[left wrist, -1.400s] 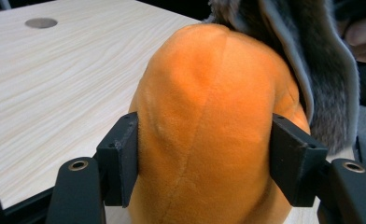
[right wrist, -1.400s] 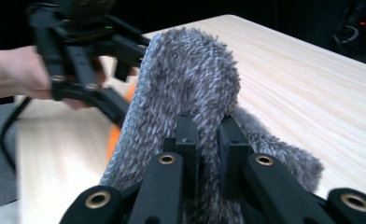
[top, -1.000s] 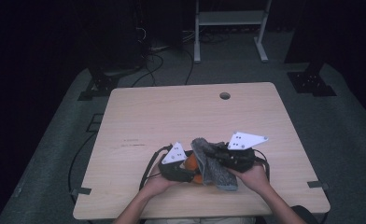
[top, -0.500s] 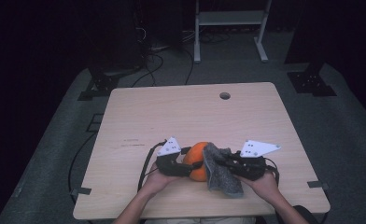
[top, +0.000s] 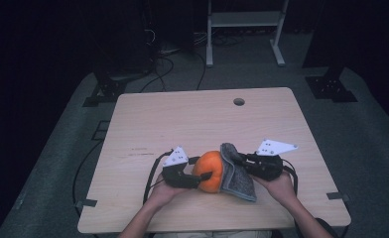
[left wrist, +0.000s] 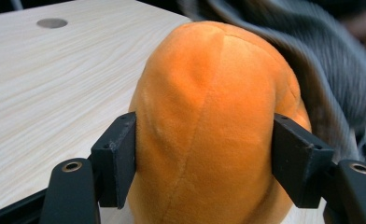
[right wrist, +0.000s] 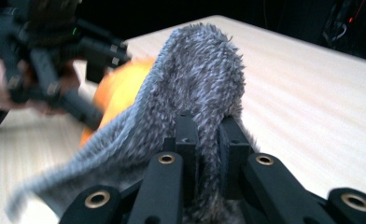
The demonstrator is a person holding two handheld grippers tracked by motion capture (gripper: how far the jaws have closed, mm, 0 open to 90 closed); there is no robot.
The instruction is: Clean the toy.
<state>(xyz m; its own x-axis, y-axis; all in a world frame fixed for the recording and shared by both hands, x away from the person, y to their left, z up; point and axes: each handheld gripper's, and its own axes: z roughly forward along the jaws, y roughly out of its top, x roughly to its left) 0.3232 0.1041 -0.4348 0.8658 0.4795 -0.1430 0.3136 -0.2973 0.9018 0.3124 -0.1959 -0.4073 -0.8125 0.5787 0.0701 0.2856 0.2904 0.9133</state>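
Round orange plush ball (top: 211,170) sits low-centre in the high view, on the pale wood-grain tabletop (top: 192,124), close to the near edge. Left gripper (top: 196,174) is at its left side, person's left hand (top: 163,191) behind it, grey three-cornered plate on top. In the left gripper view the ball (left wrist: 209,126) stands between the two black jaws, w/ both pads pressed against its sides, one at lower left of frame, one at lower right; jaws have just been opening a bit, yet the plush is gripped between them at a middling width.

Shaggy grey fabric cloth (top: 236,172) hangs on the right side of the ball, touching it, draped from about the ball's top down to the tabletop at lower centre-right. Right gripper (top: 243,161) holds it, right hand (top: 281,184) further right in the frame. In the right gripper view the jaws stand nearly together at bottom centre, w/ a fold of the cloth (right wrist: 197,88) pinched tight between the pads; the rest rises as a hump mid-frame and trails off blurred to lower left. Beyond it, upper left of that view, the left gripper (right wrist: 85,65) & a bit of the orange ball (right wrist: 116,88).

Small round hole (top: 238,101) in the tabletop nr the far edge, right of centre. White metal frame legs (top: 244,29) on the floor at top of the high view.
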